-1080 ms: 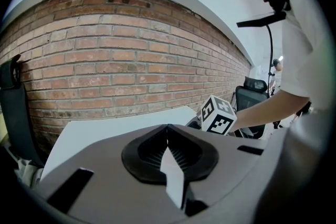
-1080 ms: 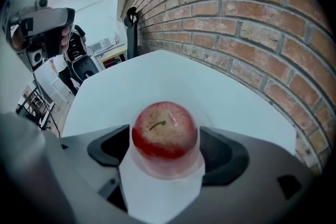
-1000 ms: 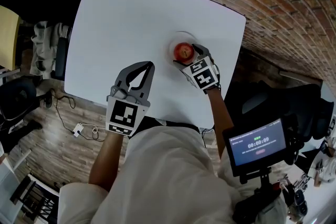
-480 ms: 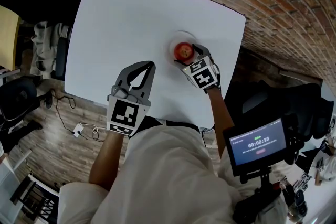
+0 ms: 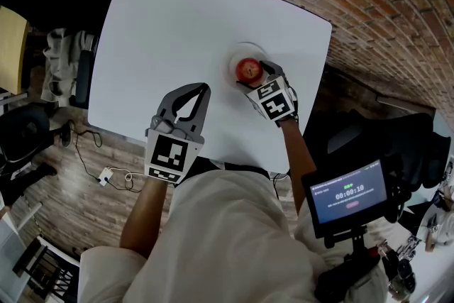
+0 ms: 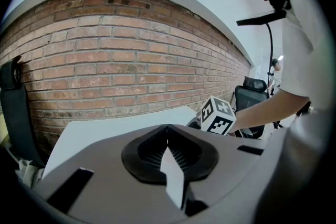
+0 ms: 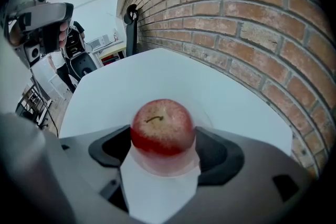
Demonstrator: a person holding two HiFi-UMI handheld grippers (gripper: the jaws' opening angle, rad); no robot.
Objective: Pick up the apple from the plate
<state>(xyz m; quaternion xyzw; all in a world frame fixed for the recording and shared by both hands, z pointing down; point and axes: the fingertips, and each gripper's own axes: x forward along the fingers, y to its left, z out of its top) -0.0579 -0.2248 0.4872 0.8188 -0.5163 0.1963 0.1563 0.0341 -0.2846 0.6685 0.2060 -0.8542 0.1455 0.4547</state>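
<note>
Over at the 2 o'clock side of the white table [image 5: 163, 32], the red apple [image 5: 248, 69] sits on its small white plate [image 5: 245, 47], with the right gripper [image 5: 250, 74] clamped on both its sides. The left gripper [image 5: 203, 88] has its jaws pressed together over bare tabletop at the apple's 7 o'clock, well apart from it. Off the table there's a timer screen [image 5: 348, 196] at 4 o'clock and floor cables [image 5: 106, 174] at 8 o'clock.
</note>
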